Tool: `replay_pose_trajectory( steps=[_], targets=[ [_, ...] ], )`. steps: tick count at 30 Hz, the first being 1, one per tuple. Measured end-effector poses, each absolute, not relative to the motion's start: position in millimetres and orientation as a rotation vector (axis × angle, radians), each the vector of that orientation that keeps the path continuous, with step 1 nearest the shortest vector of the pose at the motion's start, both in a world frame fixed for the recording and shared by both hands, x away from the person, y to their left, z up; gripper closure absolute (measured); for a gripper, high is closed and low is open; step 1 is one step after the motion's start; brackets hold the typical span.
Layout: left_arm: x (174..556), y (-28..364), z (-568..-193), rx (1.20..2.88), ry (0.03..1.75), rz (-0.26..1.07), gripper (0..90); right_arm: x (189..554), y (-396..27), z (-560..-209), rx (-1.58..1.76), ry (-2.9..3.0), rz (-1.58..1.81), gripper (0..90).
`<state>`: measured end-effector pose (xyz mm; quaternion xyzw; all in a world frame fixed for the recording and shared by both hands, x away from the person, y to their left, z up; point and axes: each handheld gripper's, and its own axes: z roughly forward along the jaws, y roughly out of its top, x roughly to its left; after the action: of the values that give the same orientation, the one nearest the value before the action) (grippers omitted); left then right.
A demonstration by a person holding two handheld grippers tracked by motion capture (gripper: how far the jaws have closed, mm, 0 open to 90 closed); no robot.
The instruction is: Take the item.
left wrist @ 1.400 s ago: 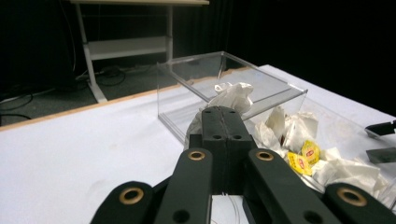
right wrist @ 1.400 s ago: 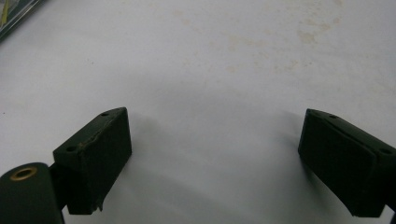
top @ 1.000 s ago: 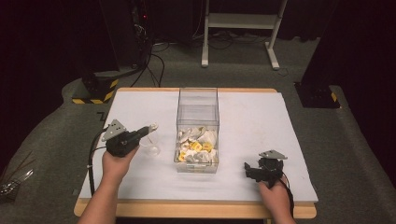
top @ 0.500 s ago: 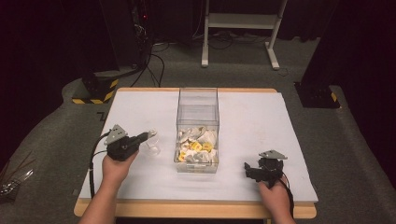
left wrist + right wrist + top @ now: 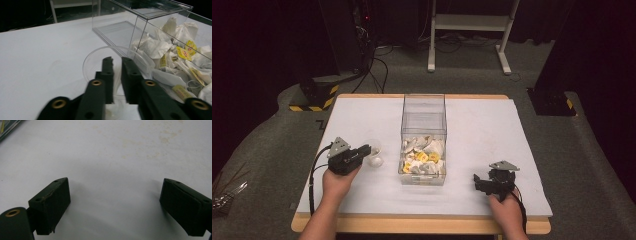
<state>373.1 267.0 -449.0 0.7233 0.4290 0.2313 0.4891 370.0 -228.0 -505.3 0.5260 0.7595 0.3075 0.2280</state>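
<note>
Around your hands, the white table point(image 5: 512, 145) carried little else: a clear plastic box point(image 5: 424, 120) stood in the middle, between your two grippers, and dark floor with cables and a white stand point(image 5: 469, 30) lay beyond the far edge. The box wall stood just beside the cup on the side away from your left hand.

The box held a heap of tea bags point(image 5: 422, 157) with white wrappers and yellow tags, piled at its near end; its far end looked empty. The clear plastic cup point(image 5: 117, 67) stood on the table just left of the box, and what it held you could not tell from these views.

Your left gripper point(image 5: 117, 62) sat at the cup's near rim with its jaws a narrow gap apart; they had just been opening, the cup wall lay between them, and the pads no longer pressed on it. Compared with a second earlier, that gripper had come lower and nearer you, with the cup now on the table. Your right gripper point(image 5: 113, 207) rested in the same spot near the front right, jaws wide and nothing between them.
</note>
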Motion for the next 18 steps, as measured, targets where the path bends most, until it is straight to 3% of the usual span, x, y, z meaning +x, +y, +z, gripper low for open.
replay_pose_trajectory(
  steps=[3, 7, 11, 18],
  targets=[
    [371.9, 267.7, -447.9, 1.753, 1.049, 0.571, 58.0, 370.1, -228.0, -505.3, 1.448, 2.092, 0.847, 9.6],
    [368.4, 270.6, -445.6, 1.756, 1.059, 0.588, 44.8, 370.0, -228.0, -505.3, 1.448, 2.092, 0.846, 9.6],
    [364.0, 279.2, -444.6, 1.753, 1.063, 0.584, 36.0, 370.0, -228.0, -505.3, 1.448, 2.092, 0.846, 9.6],
    [355.1, 296.9, -449.0, 1.732, 1.085, 0.566, 28.3, 370.0, -228.0, -505.3, 1.448, 2.092, 0.846, 9.6]
  ],
)
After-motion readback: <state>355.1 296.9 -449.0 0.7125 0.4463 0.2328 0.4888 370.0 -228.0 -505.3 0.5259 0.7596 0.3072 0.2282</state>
